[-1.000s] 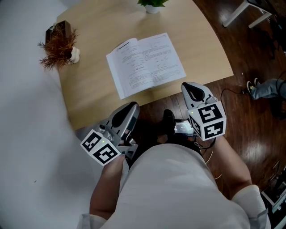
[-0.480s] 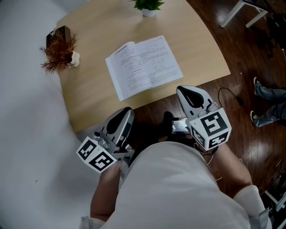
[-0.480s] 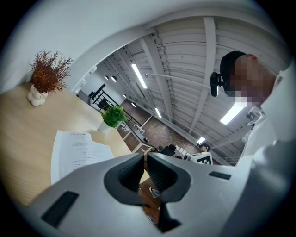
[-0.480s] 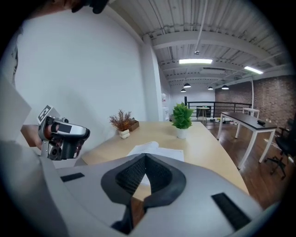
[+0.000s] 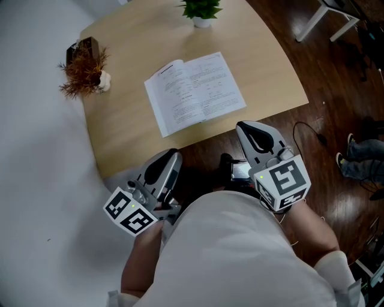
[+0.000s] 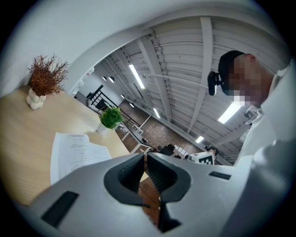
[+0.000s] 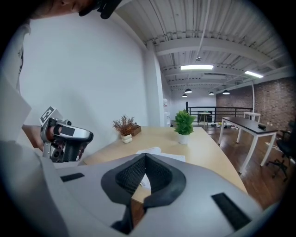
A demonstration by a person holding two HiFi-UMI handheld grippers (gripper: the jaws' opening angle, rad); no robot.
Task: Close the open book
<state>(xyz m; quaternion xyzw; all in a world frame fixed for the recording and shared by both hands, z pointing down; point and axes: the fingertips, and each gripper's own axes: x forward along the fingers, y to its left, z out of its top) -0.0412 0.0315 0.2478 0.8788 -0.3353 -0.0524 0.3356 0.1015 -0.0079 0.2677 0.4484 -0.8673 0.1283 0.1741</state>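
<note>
1. head view: the open book (image 5: 195, 90) lies flat, pages up, on the pale wooden table (image 5: 120, 135), towards its near right part and turned a little askew to the table's edge.
2. both halves of the book are spread, printed text on each, and nothing touches it.
3. the left gripper (image 5: 174, 154) is held off the table, just before its near edge and in front of the person's lap, well apart from the book.
4. left gripper view: its jaws are pressed together with nothing between them. the book shows beyond them on the tabletop at the left.
5. the right gripper (image 5: 247, 127) is held off the table's near right corner, over the dark floor (image 5: 324, 78), near the book's near edge but not touching it.
6. right gripper view: its jaws meet at the tips and grip nothing. the book's white pages show just past them, and the left gripper shows at the left of this view.
7. a dried reddish plant (image 5: 84, 69) in a small white vase (image 5: 104, 81) stands at the table's far left, beside a dark box (image 5: 84, 47).
8. a green plant (image 5: 201, 8) in a white pot (image 5: 202, 23) stands at the far edge, beyond the book.
9. on the floor at the right, a cable (image 5: 306, 129) trails, and another person's leg (image 5: 360, 157) shows at the frame's edge.
</note>
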